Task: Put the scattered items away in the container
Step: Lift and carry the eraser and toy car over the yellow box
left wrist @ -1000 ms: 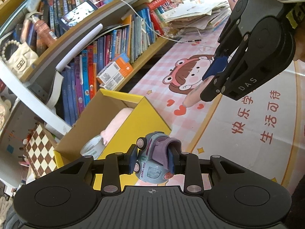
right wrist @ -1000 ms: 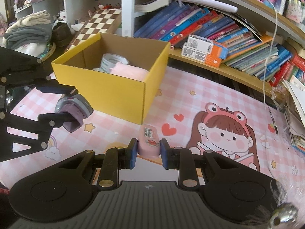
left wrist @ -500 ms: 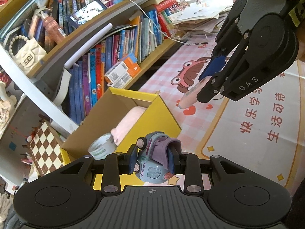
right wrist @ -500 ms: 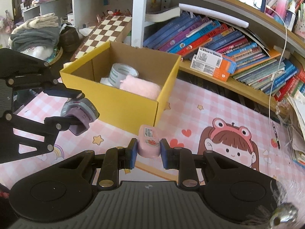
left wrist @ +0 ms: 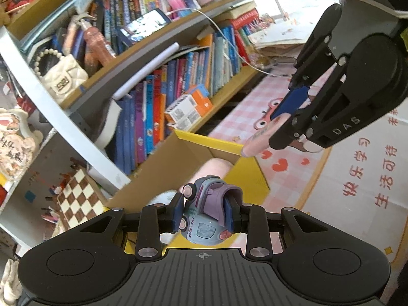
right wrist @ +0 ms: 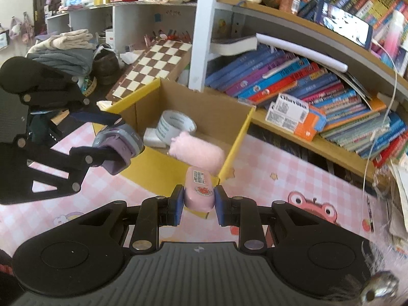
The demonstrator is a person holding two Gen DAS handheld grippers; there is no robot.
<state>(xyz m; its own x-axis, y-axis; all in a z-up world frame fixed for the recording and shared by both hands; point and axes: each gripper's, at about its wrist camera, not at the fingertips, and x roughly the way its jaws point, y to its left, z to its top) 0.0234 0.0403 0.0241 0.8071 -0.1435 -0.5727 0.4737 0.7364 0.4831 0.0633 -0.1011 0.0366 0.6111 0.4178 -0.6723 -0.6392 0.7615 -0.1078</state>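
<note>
- my left gripper (left wrist: 203, 216) has its fingers (left wrist: 176, 213) clamped on a blue-grey toy truck (left wrist: 207, 216) with a purple back, held in the air over the near edge of the yellow box (left wrist: 248, 176)
- my right gripper (right wrist: 198, 205) has its fingers (right wrist: 220, 209) closed on a pink eraser (right wrist: 199, 190), label side up, held just short of the box's near corner
- from the right wrist view i see inside the yellow box (right wrist: 158, 176): a roll of tape (right wrist: 176, 127), a white block (right wrist: 152, 137) beside it and a fluffy pink thing (right wrist: 196, 151) against the near wall
- the box sits on the table (right wrist: 267, 176) with its pink checked mat, just in front of a shelf of books (right wrist: 293, 81)
- a chessboard (right wrist: 153, 61) lies behind the box
</note>
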